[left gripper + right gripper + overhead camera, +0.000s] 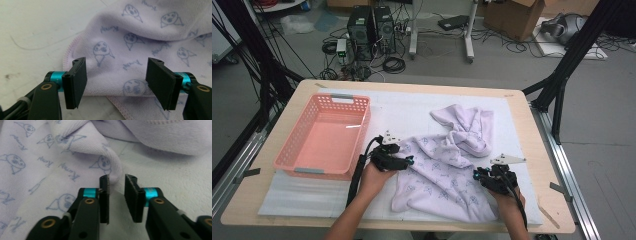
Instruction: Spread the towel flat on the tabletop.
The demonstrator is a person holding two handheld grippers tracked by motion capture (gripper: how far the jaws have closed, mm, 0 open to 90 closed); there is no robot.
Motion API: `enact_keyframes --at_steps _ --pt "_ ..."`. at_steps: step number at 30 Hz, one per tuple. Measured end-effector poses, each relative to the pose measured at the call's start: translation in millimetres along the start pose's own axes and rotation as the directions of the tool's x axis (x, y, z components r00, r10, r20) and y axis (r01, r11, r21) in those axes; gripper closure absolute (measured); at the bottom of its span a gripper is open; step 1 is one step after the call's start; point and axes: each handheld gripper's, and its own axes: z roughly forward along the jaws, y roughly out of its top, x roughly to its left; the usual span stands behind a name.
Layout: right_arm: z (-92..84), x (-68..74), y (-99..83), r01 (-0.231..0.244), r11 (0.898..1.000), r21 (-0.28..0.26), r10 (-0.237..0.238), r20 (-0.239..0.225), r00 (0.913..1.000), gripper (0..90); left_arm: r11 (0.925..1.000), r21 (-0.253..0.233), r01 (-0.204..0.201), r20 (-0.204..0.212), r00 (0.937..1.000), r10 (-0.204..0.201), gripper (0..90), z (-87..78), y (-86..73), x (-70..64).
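Towel (447,165) crumpled on table (532,120), nothing folded or binned. Left gripper (116,83) jaws wide apart over its corner; right gripper (117,197) nearly together at a fold, nothing pinched yet.

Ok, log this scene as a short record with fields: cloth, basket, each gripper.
cloth: lilac towel with a blue cartoon print, crumpled on the white mat
basket: pink plastic basket, nothing in it, left of the towel
left gripper: jaws wide open, over the towel's stitched left edge, not gripping
right gripper: jaws narrow but not shut, a raised fold of towel just ahead of them, none of it pinched
table: light wooden table under the mat
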Motion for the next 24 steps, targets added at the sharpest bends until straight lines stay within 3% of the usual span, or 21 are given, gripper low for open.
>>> enact_keyframes --at_steps 1,4,5,6,9,13,16,18,24 --pt "0.3 1.0 0.5 0.001 1.0 0.003 -0.001 0.002 1.0 75.5 0.9994 -0.002 -0.034 -0.017 0.9993 0.034 33.0 0.7 -1.2 -2.7" --pt "1.9 1.6 1.4 -0.025 1.0 -0.011 0.025 -0.018 0.9995 62.1 0.9985 -0.023 -0.049 -0.024 0.9985 0.049 41.7 1.5 -2.8 -7.8" --pt "3.4 2.5 1.6 -0.028 1.0 -0.011 0.028 -0.027 0.9992 61.5 0.998 -0.025 -0.058 -0.003 0.9983 0.058 45.0 0.9 -2.5 -8.4" --pt "4.4 4.2 2.1 -0.018 1.0 -0.009 0.018 -0.026 0.9995 61.2 0.998 -0.023 -0.059 0.021 0.998 0.06 55.8 0.5 -2.5 -9.3" --pt "7.0 9.7 4.3 -0.003 1.0 -0.005 0.003 -0.028 0.9996 67.1 0.9967 -0.028 -0.076 0.039 0.9963 0.077 74.6 1.2 -2.5 -14.5" --pt "8.3 10.8 5.3 -0.005 1.0 0.0 0.005 -0.079 0.9968 84.5 0.9978 -0.054 -0.04 0.057 0.9974 0.043 77.8 0.6 -6.0 -12.6" --pt "6.3 8.8 5.1 -0.006 1.0 -0.009 0.005 -0.094 0.9956 86.6 0.9973 -0.072 -0.009 0.063 0.9979 0.014 78.0 -2.7 -7.3 -10.9" --pt "1.8 5.4 5.0 -0.016 1.0 -0.021 0.014 -0.077 0.9969 86.7 0.9962 -0.087 -0.001 0.058 0.9983 0.006 77.9 -5.8 -8.0 -9.5" --pt "-13.4 -0.4 7.6 -0.003 0.999 -0.051 0.005 0.049 0.9988 87.2 0.9879 -0.152 0.027 0.036 0.9991 -0.022 78.1 -13.5 -7.0 -4.7"
